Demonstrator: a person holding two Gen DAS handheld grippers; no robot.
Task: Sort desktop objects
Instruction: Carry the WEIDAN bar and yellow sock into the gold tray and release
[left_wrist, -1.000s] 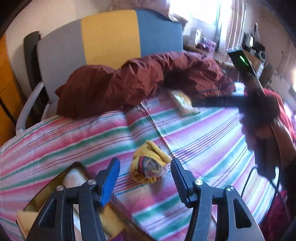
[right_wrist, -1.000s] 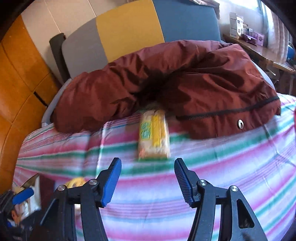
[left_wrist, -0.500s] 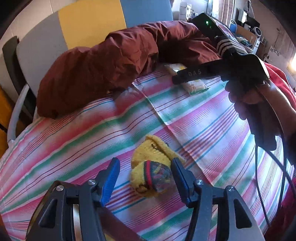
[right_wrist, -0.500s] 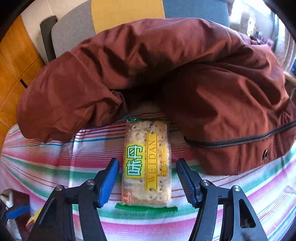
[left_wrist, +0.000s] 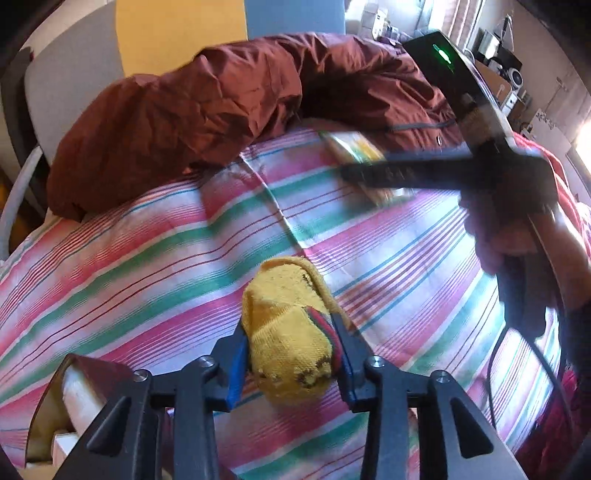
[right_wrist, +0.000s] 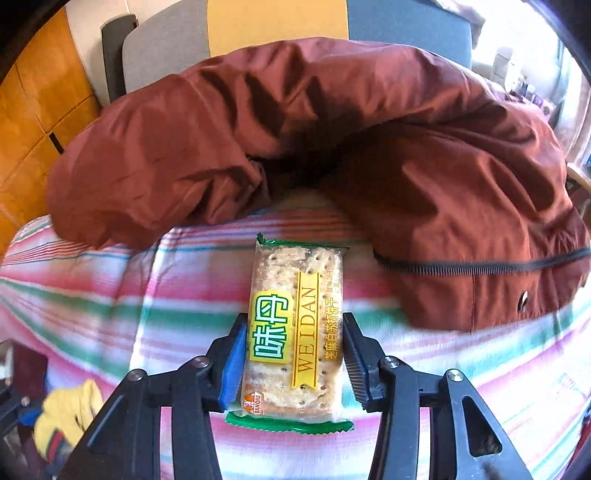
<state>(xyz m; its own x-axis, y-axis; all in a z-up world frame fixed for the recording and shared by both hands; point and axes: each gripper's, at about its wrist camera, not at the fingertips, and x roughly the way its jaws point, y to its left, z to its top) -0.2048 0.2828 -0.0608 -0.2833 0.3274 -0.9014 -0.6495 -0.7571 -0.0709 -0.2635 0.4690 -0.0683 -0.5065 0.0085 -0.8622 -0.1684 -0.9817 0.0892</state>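
A rolled yellow sock with a red and green band lies on the striped cloth. My left gripper has its jaws closing on it, and both pads press its sides. A clear pack of crackers with green ends and a yellow label lies lengthwise just in front of the maroon jacket. My right gripper is also closing, one pad against each long side of the pack. The sock shows blurred at the lower left of the right wrist view.
The jacket is heaped across the far side of the cloth, against a grey, yellow and blue chair back. An open box sits at the near left. A hand with a cable holds the right gripper's body at the right.
Both grippers came down and forward onto their objects. The left jaws closed in from wide apart onto the sock, and the right jaws closed in onto the cracker pack.
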